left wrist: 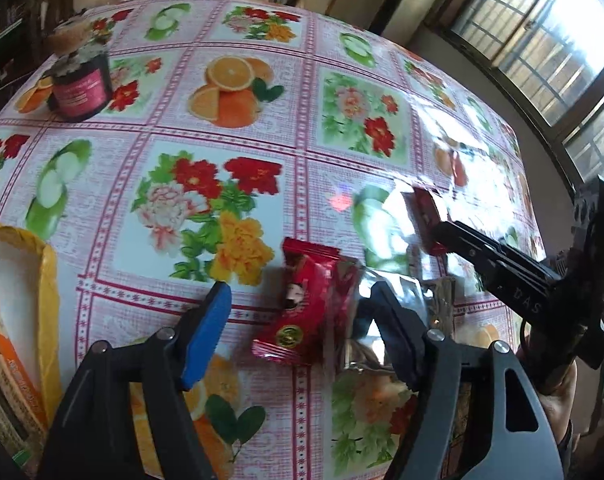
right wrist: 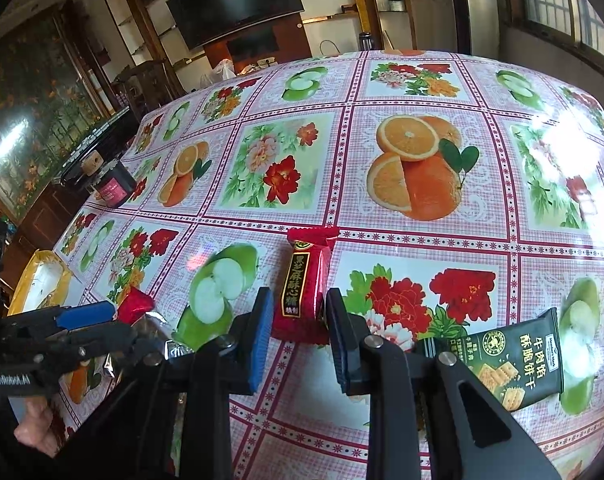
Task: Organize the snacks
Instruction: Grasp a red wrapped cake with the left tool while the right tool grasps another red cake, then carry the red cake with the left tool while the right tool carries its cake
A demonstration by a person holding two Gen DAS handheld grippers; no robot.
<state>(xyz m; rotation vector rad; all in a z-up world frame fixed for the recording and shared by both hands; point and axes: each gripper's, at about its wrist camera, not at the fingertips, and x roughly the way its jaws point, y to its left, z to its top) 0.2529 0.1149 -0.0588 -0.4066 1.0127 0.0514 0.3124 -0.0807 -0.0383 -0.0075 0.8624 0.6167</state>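
My left gripper (left wrist: 297, 312) is open, its fingers on either side of a red snack pack (left wrist: 306, 304) and a silvery wrapper (left wrist: 354, 320) lying on the flowered tablecloth (left wrist: 221, 184). My right gripper (right wrist: 297, 320) has its jaws around a red candy bar with a black label (right wrist: 306, 280), close to it; I cannot tell whether the pads touch. In the left wrist view the right gripper (left wrist: 434, 232) holds that red bar (left wrist: 426, 212) at the right. A dark green biscuit pack (right wrist: 510, 364) lies right of my right gripper. The left gripper (right wrist: 101, 320) shows at the left of the right wrist view.
A yellow tray (left wrist: 47, 300) with an orange pack (left wrist: 5, 340) stands at the left edge, also in the right wrist view (right wrist: 25, 280). A dark jar with a pink label (left wrist: 81, 84) stands at the far left. Windows run along the right.
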